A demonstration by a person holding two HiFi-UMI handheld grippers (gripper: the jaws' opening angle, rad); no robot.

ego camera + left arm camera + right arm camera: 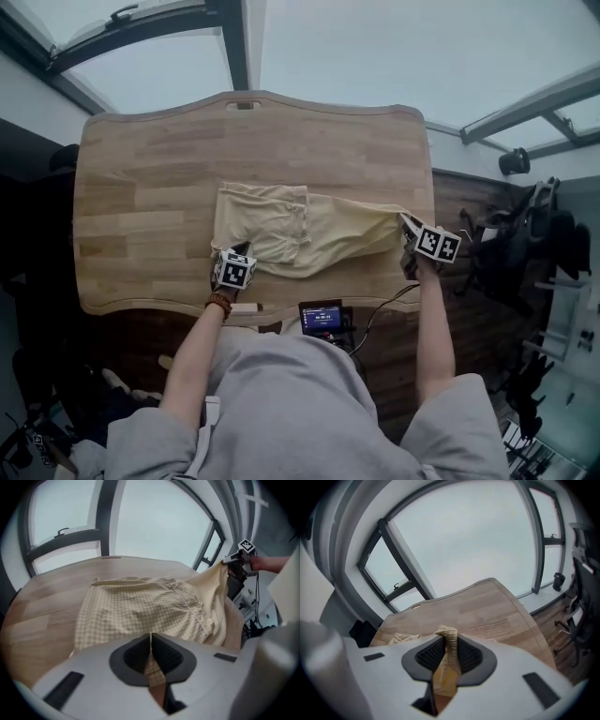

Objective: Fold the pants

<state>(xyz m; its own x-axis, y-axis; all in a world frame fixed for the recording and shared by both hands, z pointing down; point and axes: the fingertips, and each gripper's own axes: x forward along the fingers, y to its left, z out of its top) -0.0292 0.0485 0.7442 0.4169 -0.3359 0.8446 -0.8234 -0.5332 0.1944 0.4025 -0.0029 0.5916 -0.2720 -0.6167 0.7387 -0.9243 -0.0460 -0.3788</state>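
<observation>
Over the wooden table (141,169), with left gripper (236,255) and right gripper (413,231) both clamped on the checked pants (300,234), carry the raised leg end across taut.

The pants (291,234) are lying on the table (141,169), toward its near side. The left gripper (238,251) is sitting at the pants' near-left corner, and the right gripper (410,228) is hanging onto their right end. A small screen device (322,317) is sitting just in front of the pants, off the table edge.
</observation>
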